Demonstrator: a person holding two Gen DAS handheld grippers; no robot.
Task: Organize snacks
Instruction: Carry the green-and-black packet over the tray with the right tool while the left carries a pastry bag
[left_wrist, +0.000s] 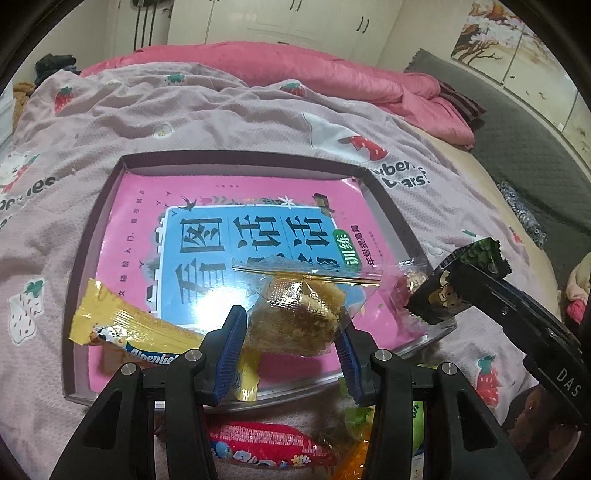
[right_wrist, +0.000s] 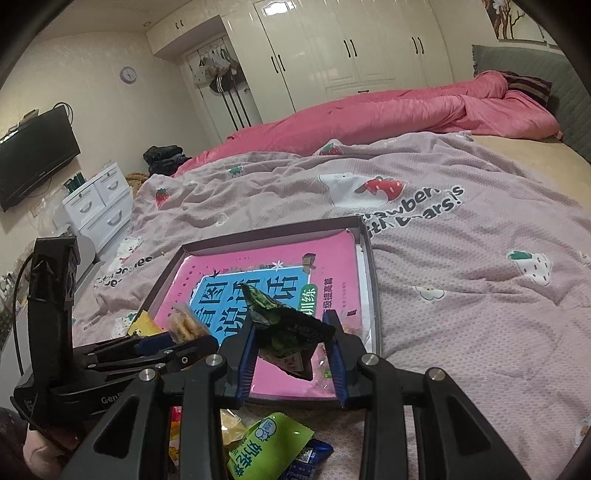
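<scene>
place: home bedroom | signs: bed (right_wrist: 461, 229) (pink quilt (right_wrist: 388, 110)), wardrobe (right_wrist: 351, 48), wall TV (right_wrist: 33, 155)

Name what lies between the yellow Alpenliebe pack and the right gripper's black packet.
The clear-wrapped cake, held in the left gripper, sits between them, in the left wrist view.

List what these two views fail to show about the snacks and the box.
- Left wrist view: red packet, partly hidden behind the left tool.
- Right wrist view: green pouch, cut off by the bottom edge.
- Both views: box floor, covered by the pink book.
</scene>
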